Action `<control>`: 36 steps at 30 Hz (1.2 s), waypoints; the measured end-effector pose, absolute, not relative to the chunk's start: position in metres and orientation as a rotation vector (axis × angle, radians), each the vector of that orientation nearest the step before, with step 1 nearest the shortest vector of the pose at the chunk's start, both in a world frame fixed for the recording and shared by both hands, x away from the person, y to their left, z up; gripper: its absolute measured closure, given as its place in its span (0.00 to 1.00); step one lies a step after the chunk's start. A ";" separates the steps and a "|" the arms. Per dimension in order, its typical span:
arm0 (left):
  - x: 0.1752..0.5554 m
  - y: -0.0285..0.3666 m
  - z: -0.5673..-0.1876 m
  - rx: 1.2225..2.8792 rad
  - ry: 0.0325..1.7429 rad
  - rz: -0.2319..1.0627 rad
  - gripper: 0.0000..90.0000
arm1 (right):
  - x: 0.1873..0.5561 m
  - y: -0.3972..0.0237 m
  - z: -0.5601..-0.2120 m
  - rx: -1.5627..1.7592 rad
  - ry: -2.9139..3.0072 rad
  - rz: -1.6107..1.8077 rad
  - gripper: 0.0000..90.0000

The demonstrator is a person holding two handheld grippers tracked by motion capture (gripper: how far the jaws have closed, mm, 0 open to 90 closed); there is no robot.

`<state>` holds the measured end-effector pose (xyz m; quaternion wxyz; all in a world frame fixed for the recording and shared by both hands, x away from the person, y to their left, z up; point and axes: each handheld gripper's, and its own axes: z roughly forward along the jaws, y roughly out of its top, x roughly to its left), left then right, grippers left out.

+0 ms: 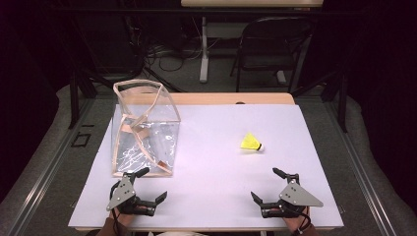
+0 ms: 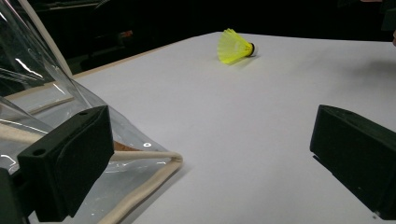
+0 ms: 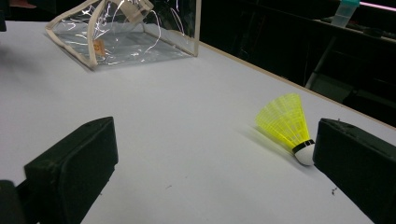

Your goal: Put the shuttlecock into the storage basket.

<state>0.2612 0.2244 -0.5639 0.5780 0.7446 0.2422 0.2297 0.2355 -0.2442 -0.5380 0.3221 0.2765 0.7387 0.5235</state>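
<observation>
A yellow shuttlecock (image 1: 252, 142) lies on its side on the white desk (image 1: 211, 162), right of centre, its white cork tip pointing toward the desk's right edge and its skirt flaring to the left. It sits in open space, well apart from the clear plastic bag (image 1: 144, 130) that stands at the far left of the desk. The bag's cream-edged mouth gapes upward and its handle straps droop inside, so it reads as a ready container: the likely job is to lift the shuttlecock and drop it in.

The right gripper (image 1: 269, 186) rests near the desk's front edge, on the same side as the shuttlecock and nearer to the person than it. Its fingers (image 3: 74, 168) stand wide apart with nothing between them. In the right gripper view the shuttlecock (image 3: 287, 125) lies ahead, close by the right-hand finger, which suggests this hand is lined up to reach for it.

The left gripper (image 1: 150, 187) sits at the front left, just beside the bag's near corner. Its fingers (image 2: 70, 161) are also spread wide and hold nothing. In the left gripper view the bag's (image 2: 46, 112) trimmed lower edge runs past the left-hand finger, a sensible spot from which to steady the bag or hold its mouth open.

Neither hand touches anything yet.
</observation>
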 end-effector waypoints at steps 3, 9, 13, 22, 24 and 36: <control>0.261 0.224 -0.564 1.741 0.566 0.536 0.00 | 0.237 -0.244 -0.538 0.739 1.942 1.363 0.00; 0.260 0.225 -0.564 1.741 0.567 0.533 0.00 | 0.242 -0.243 -0.538 0.760 1.966 1.325 0.00; 0.260 0.225 -0.564 1.742 0.565 0.536 0.00 | 0.246 -0.242 -0.538 0.773 1.996 1.291 0.00; 0.261 0.223 -0.565 1.748 0.561 0.529 0.00 | 0.259 -0.244 -0.535 0.826 2.036 1.251 0.00; 0.262 0.223 -0.565 1.753 0.560 0.524 0.00 | 0.262 -0.244 -0.535 0.829 2.049 1.239 0.00; 0.263 0.223 -0.565 1.753 0.554 0.518 0.00 | 0.286 -0.243 -0.531 0.837 2.127 1.169 0.00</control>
